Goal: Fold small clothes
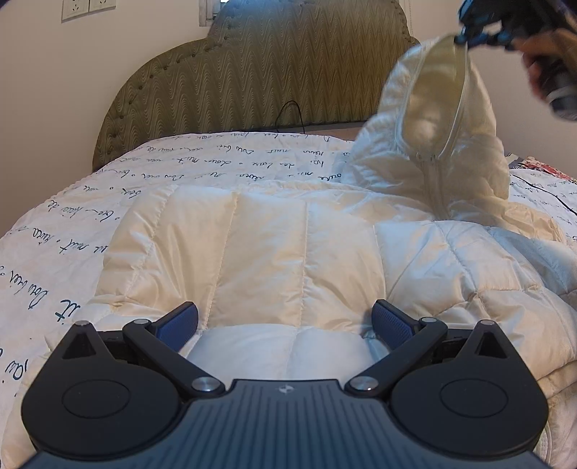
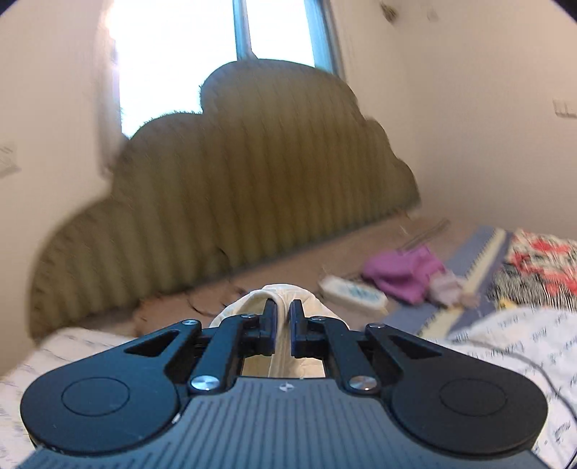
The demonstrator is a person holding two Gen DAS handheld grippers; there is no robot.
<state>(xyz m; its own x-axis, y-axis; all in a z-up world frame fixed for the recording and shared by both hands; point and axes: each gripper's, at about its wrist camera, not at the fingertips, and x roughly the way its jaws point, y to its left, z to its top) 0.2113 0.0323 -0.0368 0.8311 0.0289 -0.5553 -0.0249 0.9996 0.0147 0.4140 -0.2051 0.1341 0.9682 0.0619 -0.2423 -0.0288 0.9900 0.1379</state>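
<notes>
A small cream quilted puffer jacket point(image 1: 270, 249) lies spread on the bed. Its hood point(image 1: 436, 119) is lifted high at the right, zip hanging down. In the left wrist view my right gripper point(image 1: 465, 34) pinches the hood's rim at the top right, held by a hand. In the right wrist view the right gripper point(image 2: 284, 306) is shut on a fold of the cream hood fabric point(image 2: 252, 303). My left gripper point(image 1: 285, 317) stands open low over the jacket's near hem, its blue pads point(image 1: 180, 324) wide apart and the padded fabric bulging between them without being pressed.
The bed carries a white quilt with dark script point(image 1: 72, 216) and a green padded headboard point(image 1: 252, 72) behind. A black cable point(image 1: 288, 115) runs at the headboard. A purple garment point(image 2: 404, 270), a white packet point(image 2: 353, 292) and a patterned blanket point(image 2: 533, 267) lie at the right.
</notes>
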